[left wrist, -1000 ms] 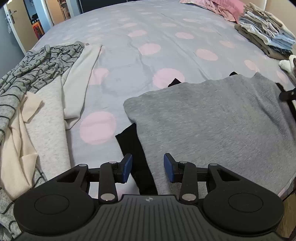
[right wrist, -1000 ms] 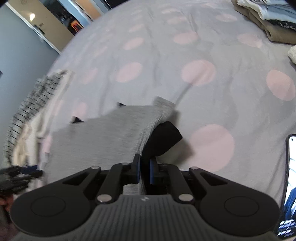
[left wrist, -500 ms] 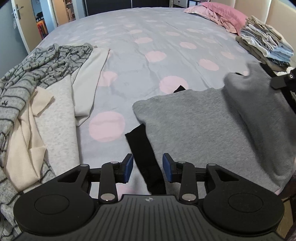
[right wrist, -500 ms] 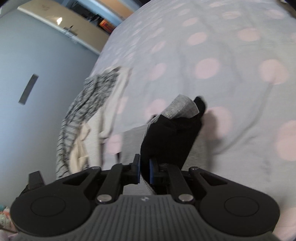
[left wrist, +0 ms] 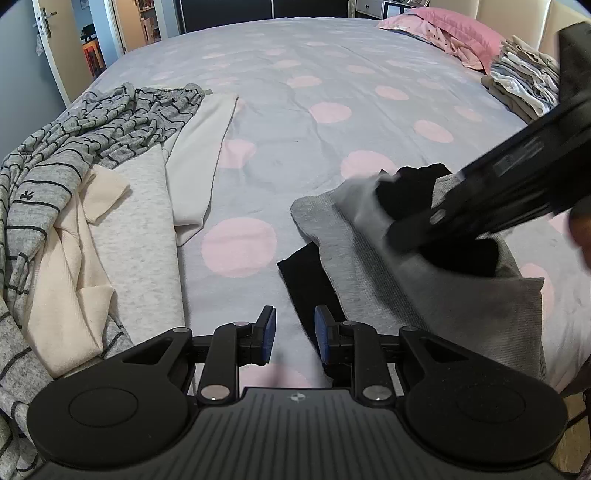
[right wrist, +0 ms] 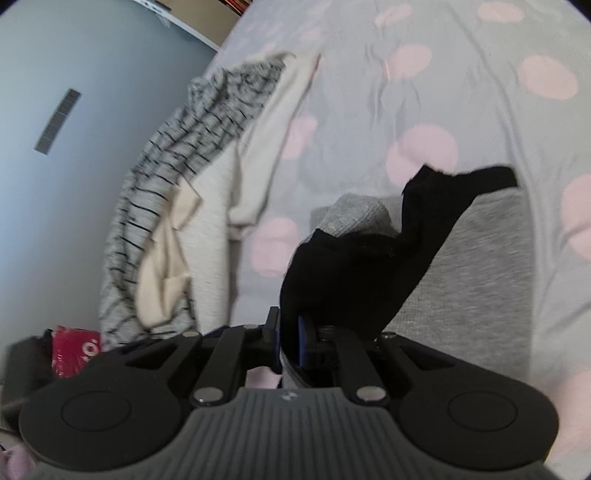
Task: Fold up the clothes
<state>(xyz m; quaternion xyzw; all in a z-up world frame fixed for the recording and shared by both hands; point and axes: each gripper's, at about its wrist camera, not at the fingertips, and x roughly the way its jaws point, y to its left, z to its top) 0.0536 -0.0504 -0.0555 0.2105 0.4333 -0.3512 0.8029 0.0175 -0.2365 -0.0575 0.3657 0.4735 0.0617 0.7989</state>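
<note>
Left gripper (left wrist: 292, 335): jaws parted, empty, over the bed's (left wrist: 332, 74) near edge beside the grey sweater's (left wrist: 461, 306) black sleeve (left wrist: 306, 280). Right gripper (left wrist: 480, 210) crosses from the right, blurred, covering part of the sweater. Unfolded pile (left wrist: 85, 192) along the left edge; folded stack (left wrist: 524, 81) and pink pillow (left wrist: 443, 33) at the far right corner.

Right wrist view: right gripper (right wrist: 288, 338) clamped on the sweater's (right wrist: 476, 273) black-lined fold (right wrist: 369, 266), lifted. Pile (right wrist: 192, 177) at left; red package (right wrist: 74, 350), white lettering unreadable.
</note>
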